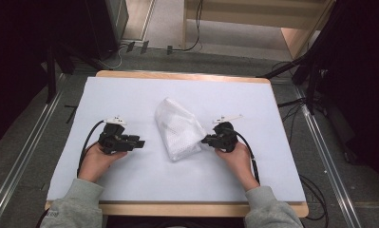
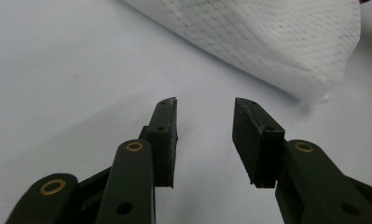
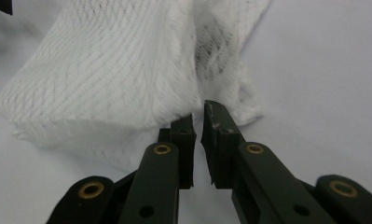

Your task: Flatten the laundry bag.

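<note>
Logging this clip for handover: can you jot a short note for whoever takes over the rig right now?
Left gripper: open, holding nothing, short of the white mesh bag.
Right gripper: jaws nearly together at the bag's edge; whether mesh is pinched between them is not clear.
The bag lies crumpled mid-table on the white sheet.
Done: right side has reached the bag. Left: probably bring the left gripper to the bag and handle it with both.

No readable text, label or number shows anywhere.
</note>
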A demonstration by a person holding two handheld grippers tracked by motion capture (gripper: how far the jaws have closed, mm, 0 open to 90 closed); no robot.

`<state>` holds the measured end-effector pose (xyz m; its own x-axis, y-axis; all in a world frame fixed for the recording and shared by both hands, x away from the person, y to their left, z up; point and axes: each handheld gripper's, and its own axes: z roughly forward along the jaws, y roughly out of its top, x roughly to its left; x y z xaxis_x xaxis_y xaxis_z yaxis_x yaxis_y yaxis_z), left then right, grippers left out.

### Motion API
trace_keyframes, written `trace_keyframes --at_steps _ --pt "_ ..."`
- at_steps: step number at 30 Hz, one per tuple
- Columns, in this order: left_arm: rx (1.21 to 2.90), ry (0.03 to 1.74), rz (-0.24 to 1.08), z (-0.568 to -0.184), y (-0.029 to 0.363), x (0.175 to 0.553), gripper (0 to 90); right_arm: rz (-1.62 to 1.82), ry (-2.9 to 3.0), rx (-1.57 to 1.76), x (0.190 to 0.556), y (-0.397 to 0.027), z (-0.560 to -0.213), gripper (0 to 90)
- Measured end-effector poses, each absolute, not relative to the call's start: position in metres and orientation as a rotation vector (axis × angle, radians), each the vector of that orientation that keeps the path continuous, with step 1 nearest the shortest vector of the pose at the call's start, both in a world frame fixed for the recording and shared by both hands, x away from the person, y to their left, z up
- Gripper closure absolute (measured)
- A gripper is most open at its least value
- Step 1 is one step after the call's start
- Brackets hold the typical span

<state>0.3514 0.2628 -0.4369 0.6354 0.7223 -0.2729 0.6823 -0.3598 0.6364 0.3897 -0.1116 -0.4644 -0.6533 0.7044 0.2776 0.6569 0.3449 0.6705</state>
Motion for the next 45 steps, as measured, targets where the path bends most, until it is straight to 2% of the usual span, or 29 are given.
trace_keyframes --at_steps 18,45 --pt "2.052 1.228 0.061 -0.435 0.286 0.341 55.1 1.429 2.519 1.060 0.373 -0.063 -0.433 86.9" --pt "2.004 1.286 0.097 -0.432 0.303 0.331 52.5 1.350 2.723 0.866 0.353 0.013 -0.452 87.4"
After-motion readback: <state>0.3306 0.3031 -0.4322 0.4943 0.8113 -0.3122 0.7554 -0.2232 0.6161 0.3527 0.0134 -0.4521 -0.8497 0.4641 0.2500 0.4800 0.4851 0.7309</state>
